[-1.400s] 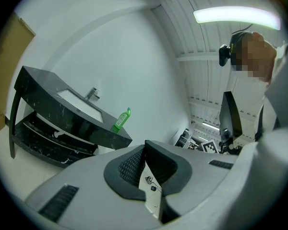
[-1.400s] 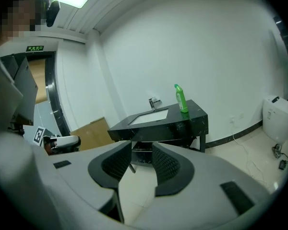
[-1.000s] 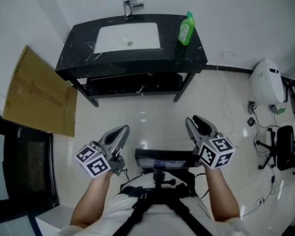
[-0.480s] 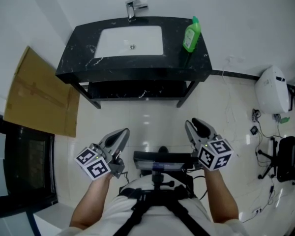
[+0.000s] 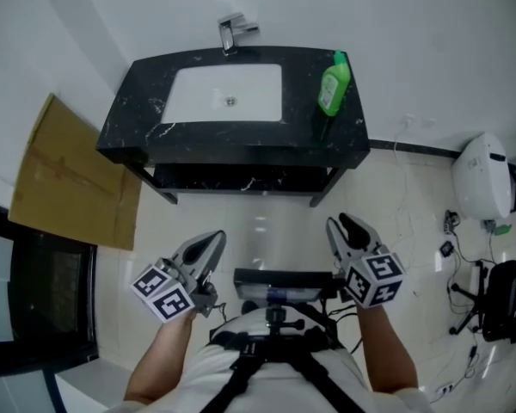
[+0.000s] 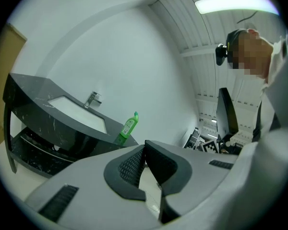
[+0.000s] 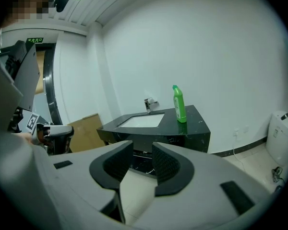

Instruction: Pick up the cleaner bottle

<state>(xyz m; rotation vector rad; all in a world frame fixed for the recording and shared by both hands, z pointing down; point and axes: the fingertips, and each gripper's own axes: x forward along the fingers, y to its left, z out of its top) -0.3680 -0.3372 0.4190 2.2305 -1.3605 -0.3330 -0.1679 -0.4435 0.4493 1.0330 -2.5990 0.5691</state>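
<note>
The worktop (image 5: 142, 101) is drawing nearer, the bottle (image 5: 334, 86) still well out of reach. The left gripper (image 5: 213, 237) and right gripper (image 5: 344, 224) are travelling with fingers clenched, empty.

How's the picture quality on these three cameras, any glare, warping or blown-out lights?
Head view: evenly lit and sharp, with pale glare on the glossy floor below the vanity; the cleaner bottle reads clearly. Left gripper view: strong fisheye curves the vanity, and the ceiling light is blown out. Right gripper view: same warping, dark corners, soft even light.
</note>
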